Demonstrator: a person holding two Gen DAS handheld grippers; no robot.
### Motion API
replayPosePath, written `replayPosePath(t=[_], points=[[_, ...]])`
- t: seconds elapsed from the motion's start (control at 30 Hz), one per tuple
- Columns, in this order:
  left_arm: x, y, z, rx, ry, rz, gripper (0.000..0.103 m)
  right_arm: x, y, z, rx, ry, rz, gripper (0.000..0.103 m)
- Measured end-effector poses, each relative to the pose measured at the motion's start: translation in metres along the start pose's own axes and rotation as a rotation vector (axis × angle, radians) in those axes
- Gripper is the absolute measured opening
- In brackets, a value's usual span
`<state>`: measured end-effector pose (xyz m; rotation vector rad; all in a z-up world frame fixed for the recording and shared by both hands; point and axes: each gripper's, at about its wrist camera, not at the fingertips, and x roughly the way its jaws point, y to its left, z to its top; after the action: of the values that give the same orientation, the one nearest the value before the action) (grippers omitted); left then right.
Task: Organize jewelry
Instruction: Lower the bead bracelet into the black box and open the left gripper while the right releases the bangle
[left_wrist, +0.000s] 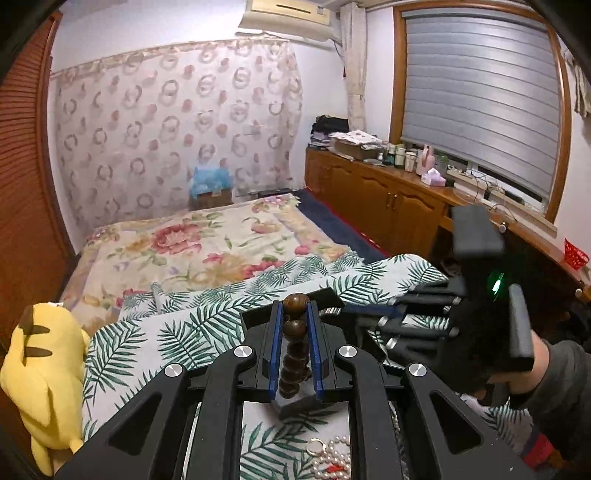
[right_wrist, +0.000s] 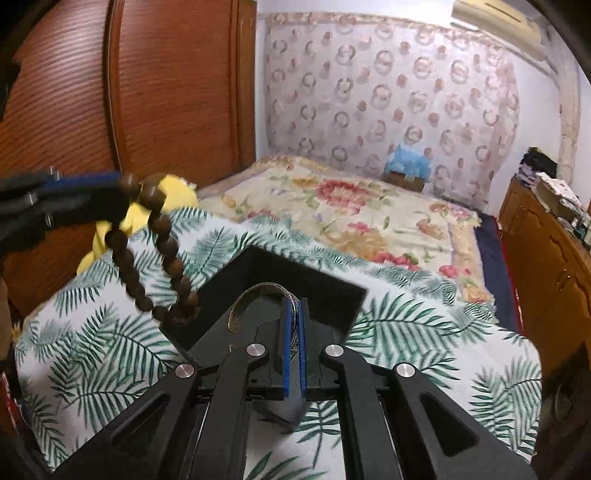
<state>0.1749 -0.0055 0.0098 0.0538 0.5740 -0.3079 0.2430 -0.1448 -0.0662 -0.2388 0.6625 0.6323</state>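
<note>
Jewelry is partly in the grippers and partly lying on the palm-leaf cloth (right_wrist: 424, 332). The left gripper (left_wrist: 295, 317) has its blue pads closed on a string of brown wooden beads (left_wrist: 294, 332), which stands up between the fingers in the left wrist view. In the right wrist view the same beads (right_wrist: 155, 251) hang as a loop from the left gripper (right_wrist: 110, 195) at the far left, and the low end of the loop is over the left edge of a black tray (right_wrist: 321, 291); I cannot tell if it touches. The right gripper (right_wrist: 293, 325) is closed tight on a metal bangle (right_wrist: 251, 295), and the bangle curves to the left above the black tray. In the left wrist view the right gripper (left_wrist: 347, 314) comes in from the right, just beside the left fingers, so between the two tools there is little room. At the near edge of that view a gold ring (left_wrist: 315, 447) and a white pearl strand (left_wrist: 336, 458) lie on the cloth, touching each other. A yellow plush toy (left_wrist: 44, 380) sits at the left edge of the cloth. Beyond the tray the floral bedspread (right_wrist: 351, 206) gives wide room up to the far wall, and a wooden cabinet (left_wrist: 373, 195) stands along the right side.
</note>
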Motion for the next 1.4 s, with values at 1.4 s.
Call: replayPosePath(t=[1.4], points=[[0.04, -0.028, -0.04, 0.004, 0.135, -0.043, 0.024, -0.074, -0.026, -0.08, 0.104, -0.035, 0.007, 0.006]])
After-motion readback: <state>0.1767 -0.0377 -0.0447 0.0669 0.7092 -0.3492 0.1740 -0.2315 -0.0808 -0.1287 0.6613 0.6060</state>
